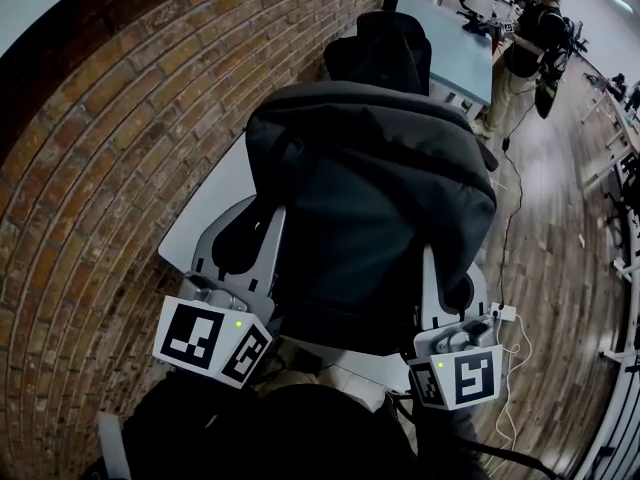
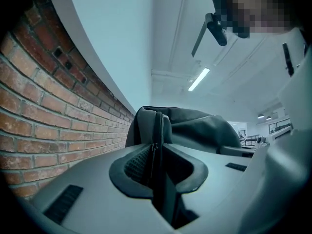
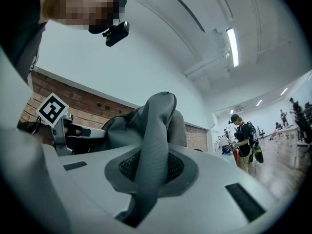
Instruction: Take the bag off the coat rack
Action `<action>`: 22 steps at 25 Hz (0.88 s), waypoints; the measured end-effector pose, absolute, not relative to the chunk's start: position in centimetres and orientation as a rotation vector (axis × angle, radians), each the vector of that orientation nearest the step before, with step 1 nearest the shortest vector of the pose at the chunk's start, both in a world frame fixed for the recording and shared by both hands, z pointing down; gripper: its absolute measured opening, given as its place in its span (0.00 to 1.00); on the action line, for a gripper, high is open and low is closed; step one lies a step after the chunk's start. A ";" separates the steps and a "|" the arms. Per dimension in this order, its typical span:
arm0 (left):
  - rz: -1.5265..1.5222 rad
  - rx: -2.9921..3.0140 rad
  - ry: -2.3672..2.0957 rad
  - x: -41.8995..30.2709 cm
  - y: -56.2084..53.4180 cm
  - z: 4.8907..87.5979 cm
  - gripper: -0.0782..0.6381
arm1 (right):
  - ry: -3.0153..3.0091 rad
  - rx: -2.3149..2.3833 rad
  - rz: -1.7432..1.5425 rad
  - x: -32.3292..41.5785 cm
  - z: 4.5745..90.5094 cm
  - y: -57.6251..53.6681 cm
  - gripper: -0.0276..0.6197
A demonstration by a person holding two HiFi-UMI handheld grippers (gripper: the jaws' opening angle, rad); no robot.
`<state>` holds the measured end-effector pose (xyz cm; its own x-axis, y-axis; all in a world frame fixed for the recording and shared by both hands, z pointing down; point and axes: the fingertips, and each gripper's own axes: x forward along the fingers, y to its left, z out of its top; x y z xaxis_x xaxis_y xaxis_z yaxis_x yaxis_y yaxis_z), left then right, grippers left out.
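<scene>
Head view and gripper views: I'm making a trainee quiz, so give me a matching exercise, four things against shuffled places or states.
1 left gripper
2 right gripper
3 brick wall
4 bystander

A shut on a grey strap of the bag
B along the head view's left
C shut on the zipped edge
D standing far off, upper right

Pairs: 1-C, 2-A, 3-B, 4-D

Jaws of right gripper (image 3: pixel 151 165) clamped on grey mesh strap (image 3: pixel 157 123) of bag (image 3: pixel 119 128); person (image 3: pixel 243 141) standing far right.

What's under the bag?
A pale tabletop shows past the bag's left edge, by the brick wall. Whatever else lies beneath is covered by the bag.
</scene>
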<state>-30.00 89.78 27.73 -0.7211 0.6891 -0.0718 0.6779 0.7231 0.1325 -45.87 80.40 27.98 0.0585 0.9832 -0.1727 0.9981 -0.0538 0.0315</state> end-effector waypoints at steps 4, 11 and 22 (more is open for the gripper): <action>0.198 1.146 2.815 -29.6 92.4 29.4 0.22 | 2.073 2.212 -0.124 -45.6 29.5 83.0 0.10; 0.293 1.221 2.827 -29.0 95.8 33.0 0.22 | 2.091 2.306 -0.075 -45.1 32.9 87.1 0.10; 0.422 1.350 2.810 -27.4 97.8 38.1 0.22 | 2.074 2.451 0.001 -44.0 37.9 90.5 0.10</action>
